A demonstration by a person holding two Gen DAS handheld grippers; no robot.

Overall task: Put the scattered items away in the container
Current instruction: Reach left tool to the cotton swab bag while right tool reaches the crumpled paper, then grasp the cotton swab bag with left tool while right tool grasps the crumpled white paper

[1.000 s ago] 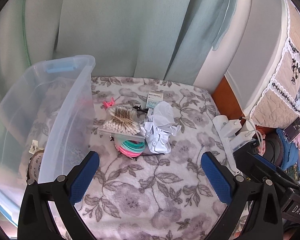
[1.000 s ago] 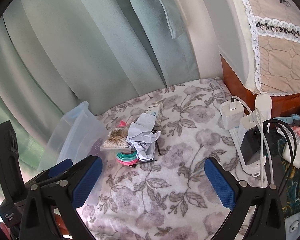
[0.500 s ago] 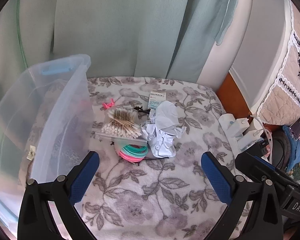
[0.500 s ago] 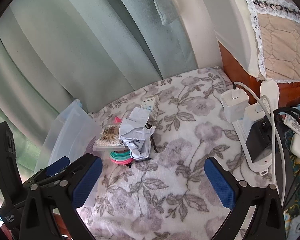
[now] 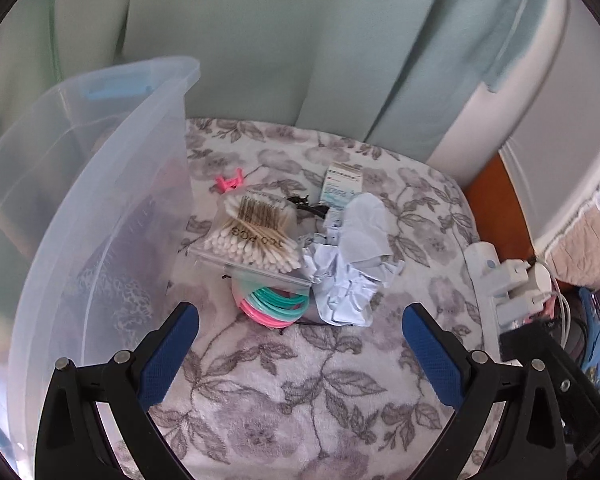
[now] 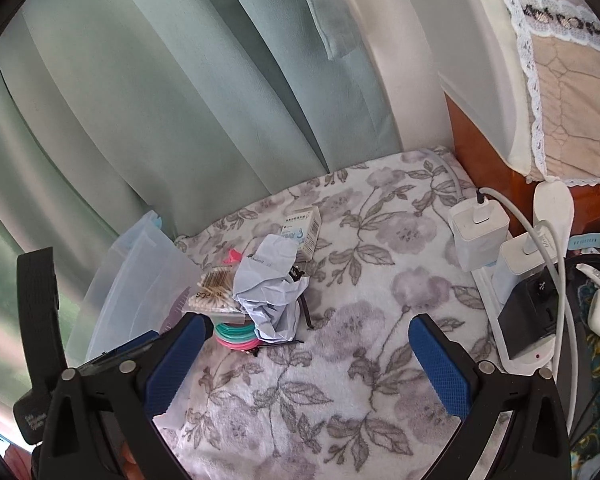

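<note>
Both grippers, left (image 5: 300,354) and right (image 6: 310,360), have closed in on the pile beside the bin (image 5: 100,216); jaws wide, empty; nothing tidied yet.

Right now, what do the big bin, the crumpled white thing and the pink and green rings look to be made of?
Bin: translucent frosted plastic; the floral cover shows through its wall.
Crumpled white thing: probably thin paper, matte, with sharp creases, though it could be stiff fabric.
Rings: likely glossy plastic or rubber, smooth and brightly coloured.

Both wrist views look down, near; sharing the item pile (image 5: 296,256).
</note>
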